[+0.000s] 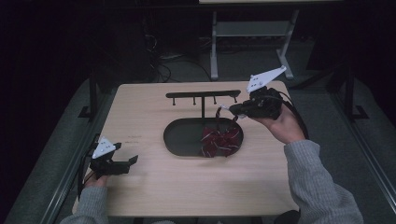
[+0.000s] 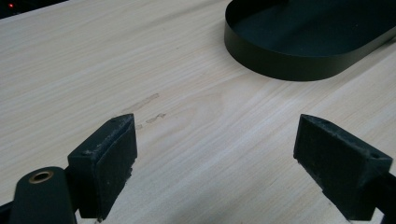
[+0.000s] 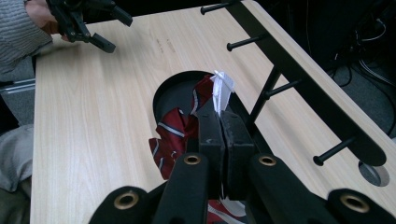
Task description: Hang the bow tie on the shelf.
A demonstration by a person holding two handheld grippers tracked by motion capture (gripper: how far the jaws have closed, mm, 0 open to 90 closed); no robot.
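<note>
While one bow tie lies in one tray, four pegs show.

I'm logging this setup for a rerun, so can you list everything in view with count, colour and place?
table: one, light wood, under everything
tray: one, black oval, table centre
rack: one, black with pegs, standing at tray's far edge
bow tie: one, red striped, tray's right end, its white strap lifted
left gripper: one, black, open, near table's left edge
right gripper: one, black, shut on the strap above tray
sleeves: two, grey, bottom
</note>
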